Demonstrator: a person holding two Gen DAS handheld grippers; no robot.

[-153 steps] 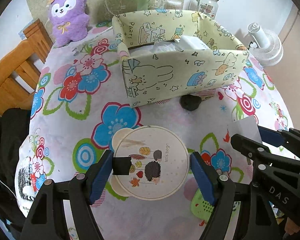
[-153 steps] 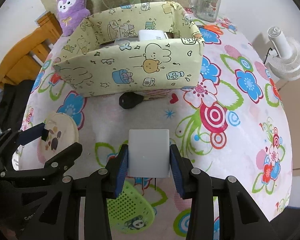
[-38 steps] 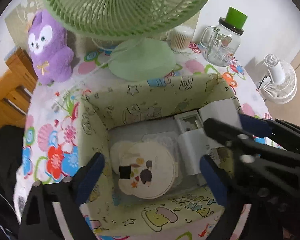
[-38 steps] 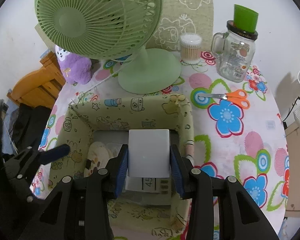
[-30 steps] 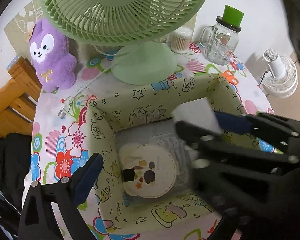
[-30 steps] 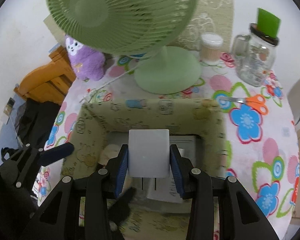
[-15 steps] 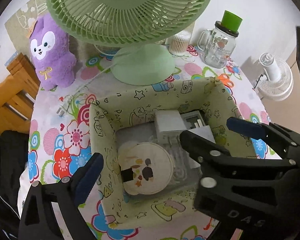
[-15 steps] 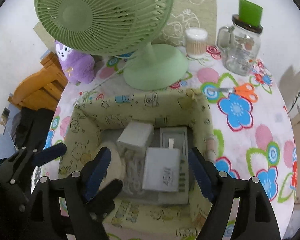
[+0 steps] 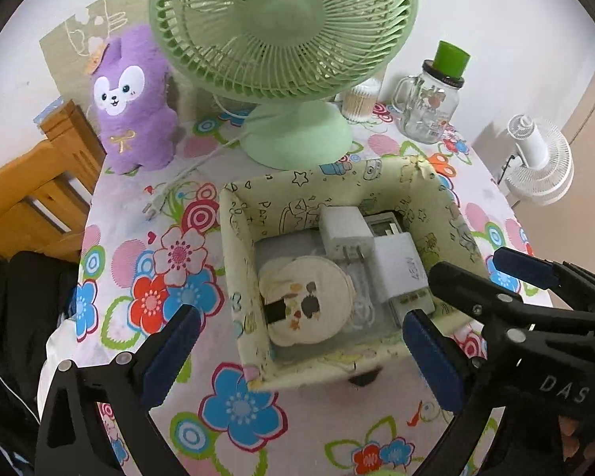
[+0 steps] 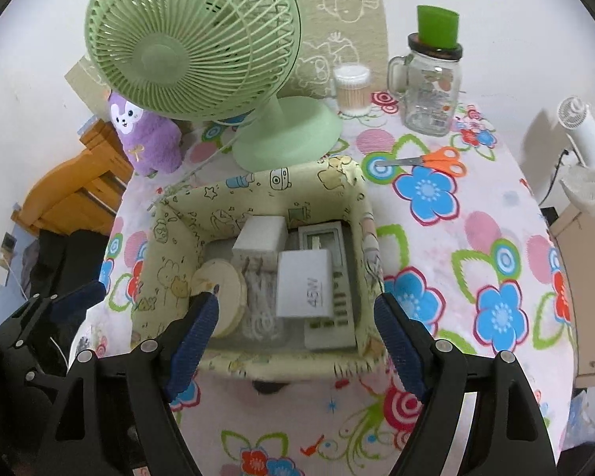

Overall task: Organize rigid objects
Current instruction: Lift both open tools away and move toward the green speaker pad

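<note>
A yellow patterned fabric box (image 9: 337, 361) (image 10: 258, 361) stands on the flowered tablecloth. Inside lie a round coaster with animal pictures (image 9: 305, 301) (image 10: 222, 289), a white 45W charger (image 9: 400, 273) (image 10: 305, 283), a second white charger (image 9: 343, 230) (image 10: 260, 238) and a grey flat device (image 10: 329, 325). My left gripper (image 9: 299, 317) hovers above the box's near wall, jaws opening, nothing between the pads. My right gripper (image 10: 295, 305) (image 9: 464, 263) hangs open over the box's near right side, holding nothing. A small black object (image 10: 269, 386) peeks from under the front wall.
Behind the box stand a green fan (image 9: 285, 31), a purple plush toy (image 9: 133, 103), a glass jar with a green lid (image 10: 432, 91) and a cotton-swab tub (image 10: 351, 87). Orange scissors (image 10: 432, 160) lie at the right. A wooden chair (image 9: 31, 198) is on the left and a white fan (image 9: 539, 162) on the right.
My right gripper opened and let go of the white charger, which now lies in the box. Both grippers drew back and up from the box.
</note>
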